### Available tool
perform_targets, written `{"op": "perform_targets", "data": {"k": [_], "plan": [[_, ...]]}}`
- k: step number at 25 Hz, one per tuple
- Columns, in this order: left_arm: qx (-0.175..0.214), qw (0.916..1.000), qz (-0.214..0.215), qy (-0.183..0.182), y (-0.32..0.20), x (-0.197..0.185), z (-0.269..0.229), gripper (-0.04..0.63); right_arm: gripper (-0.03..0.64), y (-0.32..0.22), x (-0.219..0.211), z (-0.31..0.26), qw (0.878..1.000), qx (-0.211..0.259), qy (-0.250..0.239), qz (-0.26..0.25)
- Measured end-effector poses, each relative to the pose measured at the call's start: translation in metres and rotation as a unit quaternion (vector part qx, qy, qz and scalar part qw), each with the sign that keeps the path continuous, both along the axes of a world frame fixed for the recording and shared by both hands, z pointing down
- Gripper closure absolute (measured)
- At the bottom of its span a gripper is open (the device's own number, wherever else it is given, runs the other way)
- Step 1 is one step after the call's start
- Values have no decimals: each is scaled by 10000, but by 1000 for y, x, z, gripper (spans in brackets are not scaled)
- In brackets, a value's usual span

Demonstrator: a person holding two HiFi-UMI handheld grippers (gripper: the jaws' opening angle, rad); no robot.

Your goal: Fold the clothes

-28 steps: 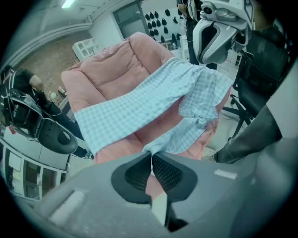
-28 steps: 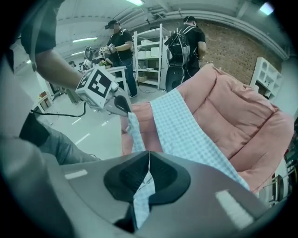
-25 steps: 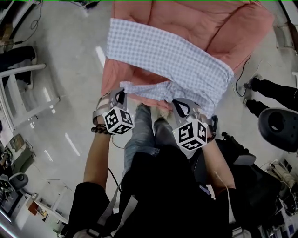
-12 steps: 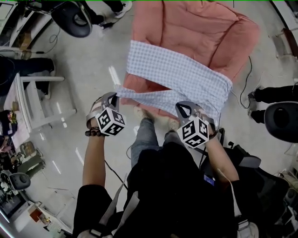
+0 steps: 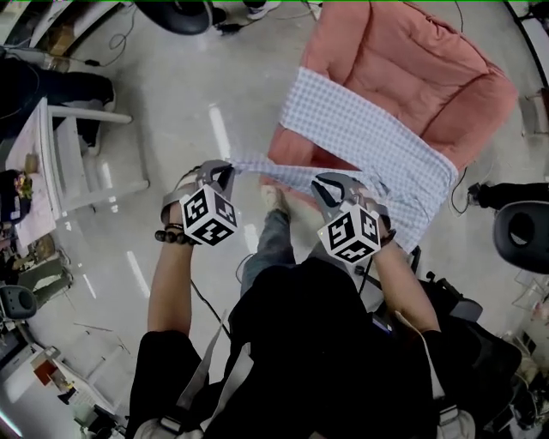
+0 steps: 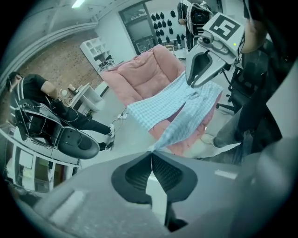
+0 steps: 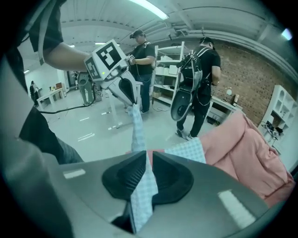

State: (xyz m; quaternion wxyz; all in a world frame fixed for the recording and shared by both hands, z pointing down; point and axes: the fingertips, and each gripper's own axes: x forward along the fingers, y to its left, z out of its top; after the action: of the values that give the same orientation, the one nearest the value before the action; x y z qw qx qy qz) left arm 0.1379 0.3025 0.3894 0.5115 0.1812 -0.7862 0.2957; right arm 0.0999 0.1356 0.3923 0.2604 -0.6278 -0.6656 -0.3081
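A light blue checked garment (image 5: 360, 141) lies spread over a pink cushion (image 5: 412, 60). Its near edge is drawn into a taut strip between my two grippers, above the floor. My left gripper (image 5: 225, 169) is shut on the strip's left end, where the cloth (image 6: 172, 102) leaves the closed tips (image 6: 151, 152). The right gripper (image 5: 324, 183) holds the other end. Its jaws have just been opening slightly, with checked cloth (image 7: 138, 130) still pinched between the pads and hanging below them (image 7: 148, 153). Each gripper shows in the other's view, the right (image 6: 202, 69) and the left (image 7: 125, 90).
A white frame (image 5: 69, 163) stands at the left and a black chair base (image 5: 180, 13) at the top. Another black chair (image 5: 523, 236) is at the right. The wearer's legs and shoe (image 5: 274, 201) are under the strip. People (image 7: 200, 83) stand behind in the right gripper view.
Both grippers have risen and pulled the garment's near edge off the cushion, stretching it into a strip between them. The cushion has shifted right in the head view.
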Motion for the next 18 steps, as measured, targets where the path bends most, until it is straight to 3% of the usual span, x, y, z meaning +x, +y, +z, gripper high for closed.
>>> {"op": "perform_targets", "data": {"k": [6, 13, 15, 18], "plan": [[202, 9998, -22, 90, 32, 30, -12, 584, 509, 87, 45, 11, 9948, 20, 218, -993], [578, 9973, -351, 274, 56, 73, 7, 584, 468, 133, 92, 52, 9816, 369, 571, -1783], [630, 9966, -404, 352, 65, 84, 17, 584, 485, 141, 100, 64, 9778, 507, 619, -1935], [700, 9954, -444, 471, 77, 97, 31, 584, 597, 149, 110, 72, 9736, 606, 779, -2056]]}}
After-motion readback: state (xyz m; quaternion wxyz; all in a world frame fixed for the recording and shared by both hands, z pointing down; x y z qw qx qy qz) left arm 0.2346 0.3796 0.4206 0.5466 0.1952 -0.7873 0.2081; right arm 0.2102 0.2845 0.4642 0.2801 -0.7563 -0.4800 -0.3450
